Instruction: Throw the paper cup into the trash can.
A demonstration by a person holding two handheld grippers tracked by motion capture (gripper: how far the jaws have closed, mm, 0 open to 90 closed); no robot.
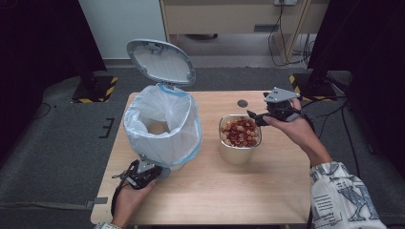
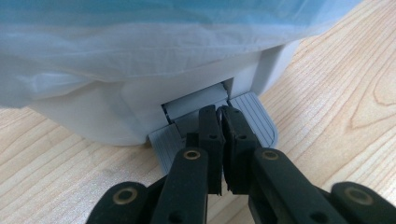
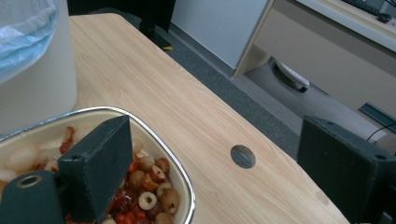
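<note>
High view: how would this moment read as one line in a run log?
left gripper: shut, jaws on bin pedal | bin lid: up | right gripper: jaws open at bowl rim | bowl: full of food scraps

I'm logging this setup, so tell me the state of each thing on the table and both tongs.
Bin lid: raised open.
Bin: upright, lined with a bag.
Pedal: under the left tongs' tips.
Left tongs: shut, on the pedal.
Container: upright, full of mixed food.
Right tongs: open, at the container's rim.
</note>
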